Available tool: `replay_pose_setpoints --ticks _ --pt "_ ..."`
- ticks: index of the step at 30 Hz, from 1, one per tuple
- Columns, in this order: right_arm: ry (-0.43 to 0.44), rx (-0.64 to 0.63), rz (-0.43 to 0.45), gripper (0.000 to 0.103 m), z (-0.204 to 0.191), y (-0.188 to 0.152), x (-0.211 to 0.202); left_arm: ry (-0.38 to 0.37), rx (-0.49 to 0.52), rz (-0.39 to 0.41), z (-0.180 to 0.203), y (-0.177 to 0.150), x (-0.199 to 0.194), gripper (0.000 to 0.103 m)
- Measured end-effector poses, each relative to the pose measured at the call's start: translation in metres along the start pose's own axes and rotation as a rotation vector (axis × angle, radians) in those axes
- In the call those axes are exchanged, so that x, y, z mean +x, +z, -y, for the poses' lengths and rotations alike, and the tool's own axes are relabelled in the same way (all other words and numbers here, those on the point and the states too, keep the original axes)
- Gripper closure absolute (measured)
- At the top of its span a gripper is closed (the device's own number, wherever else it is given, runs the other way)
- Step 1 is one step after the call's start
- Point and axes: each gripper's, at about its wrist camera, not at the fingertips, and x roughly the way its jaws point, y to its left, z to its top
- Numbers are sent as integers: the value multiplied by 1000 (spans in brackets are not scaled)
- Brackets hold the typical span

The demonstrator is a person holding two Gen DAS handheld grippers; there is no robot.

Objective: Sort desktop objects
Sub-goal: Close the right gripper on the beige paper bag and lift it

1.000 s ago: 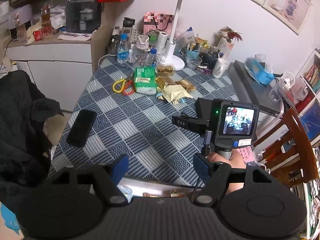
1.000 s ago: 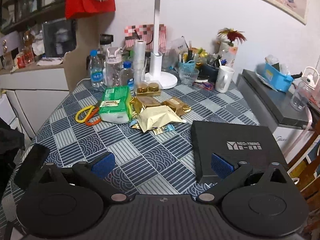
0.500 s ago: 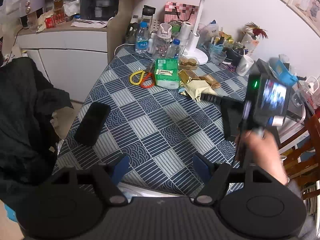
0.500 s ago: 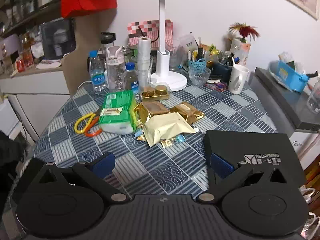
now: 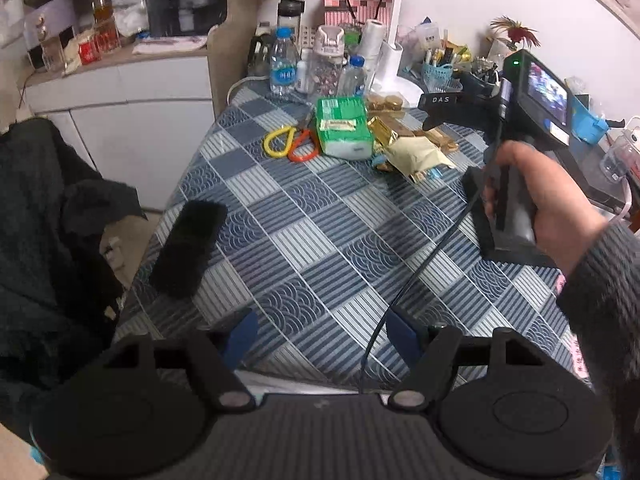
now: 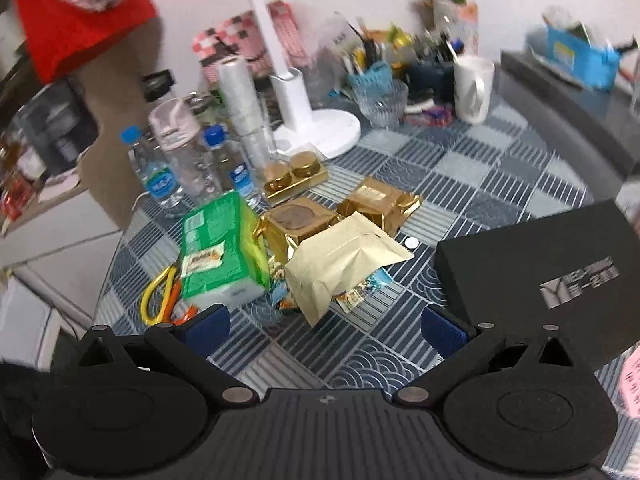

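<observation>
Currently, the left gripper (image 5: 318,334) is held with fingers spread above the near edge of the checked table (image 5: 304,240), nothing between them. A black phone (image 5: 188,248) is seen at its ten o'clock, a green packet (image 6: 222,254) and gold pouch (image 6: 344,262) at twelve. The right gripper (image 6: 324,330) is likewise spread and empty, the pouch at its twelve o'clock, a black box (image 6: 536,276) at two.

The left gripper (image 5: 320,334) and right gripper (image 6: 326,330) are showing matte black bodies, round disc housings, silver pivot screws and blue finger pads (image 6: 442,330). The right hand (image 5: 548,200) is wearing a dark knitted sleeve (image 5: 600,304), and a thin black cable (image 5: 404,292) is trailing from its handle, which is carrying a small screen (image 5: 547,94) and "DAS" lettering.
</observation>
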Motion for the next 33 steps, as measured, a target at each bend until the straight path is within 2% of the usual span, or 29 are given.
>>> replay_pose_setpoints --ticks 7,10,16,25,33 --pt "-22 127 -55 0 0 24 63 14 -9 8 -11 3 20 18" --pt "-39 169 -88 0 0 29 92 45 -13 22 -14 3 29 18" --pt "-137 262 -112 0 6 34 138 63 0 31 -18 5 46 18" --pt "-248 291 -84 0 4 40 177 77 -21 29 -30 8 66 18" --pt "-250 256 -62 0 2 38 183 73 -35 14 -34 6 74 18"
